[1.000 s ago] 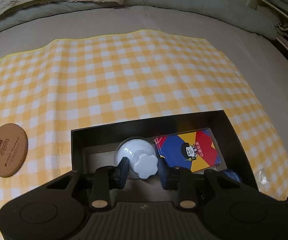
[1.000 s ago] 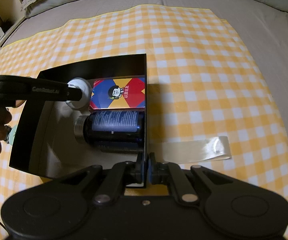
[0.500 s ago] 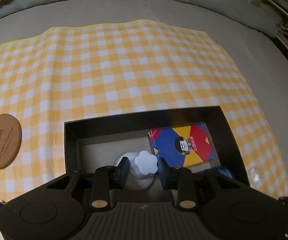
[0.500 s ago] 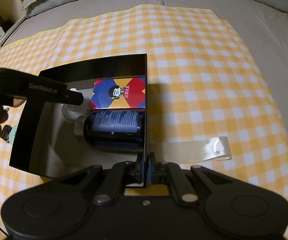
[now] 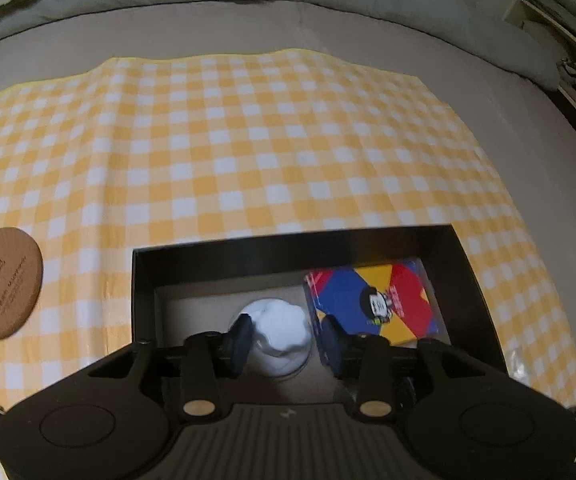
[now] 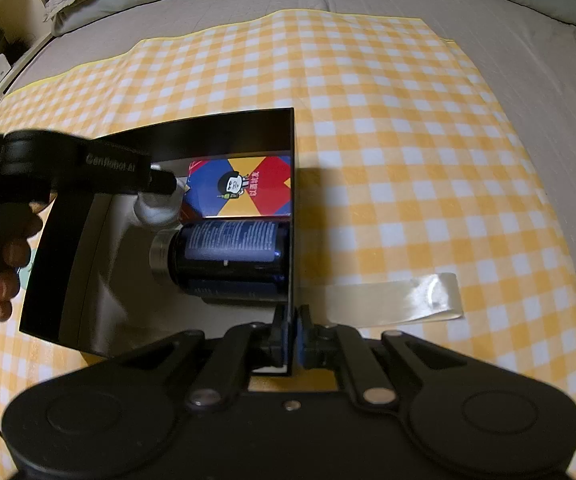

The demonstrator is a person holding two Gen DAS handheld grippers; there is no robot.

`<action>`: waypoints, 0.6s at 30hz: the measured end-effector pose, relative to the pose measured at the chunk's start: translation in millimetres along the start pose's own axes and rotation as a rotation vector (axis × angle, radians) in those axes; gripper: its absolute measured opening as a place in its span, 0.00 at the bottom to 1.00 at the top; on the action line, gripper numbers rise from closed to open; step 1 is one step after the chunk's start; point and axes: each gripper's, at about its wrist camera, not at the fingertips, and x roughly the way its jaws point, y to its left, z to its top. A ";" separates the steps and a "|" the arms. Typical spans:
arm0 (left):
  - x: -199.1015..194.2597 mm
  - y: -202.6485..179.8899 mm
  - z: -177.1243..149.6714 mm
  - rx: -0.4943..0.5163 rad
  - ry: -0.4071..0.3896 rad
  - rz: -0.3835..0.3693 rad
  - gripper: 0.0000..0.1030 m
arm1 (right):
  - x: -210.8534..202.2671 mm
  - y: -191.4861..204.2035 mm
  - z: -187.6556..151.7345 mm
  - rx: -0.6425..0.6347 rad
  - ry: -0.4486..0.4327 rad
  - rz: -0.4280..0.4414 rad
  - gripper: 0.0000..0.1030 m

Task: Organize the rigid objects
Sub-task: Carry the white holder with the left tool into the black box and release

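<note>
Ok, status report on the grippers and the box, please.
Left gripper jaws just opened, white jar loose between them in the box. Right gripper shut on box wall. Card pack and blue bottle crowd the jar.

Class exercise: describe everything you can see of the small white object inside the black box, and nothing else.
The white object is small and glossy, ceramic- or plastic-looking, with a scalloped, flower-like top on a rounder base. It sits on the pale floor of the black box, beside the colourful card box and near the dark bottle's cap. The left gripper straddles it; its jaws have just been opening, with gaps showing either side, so it appears released.
</note>
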 end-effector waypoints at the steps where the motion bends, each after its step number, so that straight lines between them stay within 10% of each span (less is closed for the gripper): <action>1: -1.4 -0.9 -1.6 0.008 0.001 -0.007 0.44 | 0.2 0.2 0.4 0.000 -0.001 0.000 0.05; 4: -11.5 -4.5 -6.3 0.019 -0.007 -0.014 0.70 | 0.0 -0.4 -0.1 -0.002 -0.001 -0.001 0.05; 18: -86.8 6.8 -47.3 0.147 -0.098 -0.084 0.97 | 1.1 0.3 0.4 0.008 0.005 -0.001 0.05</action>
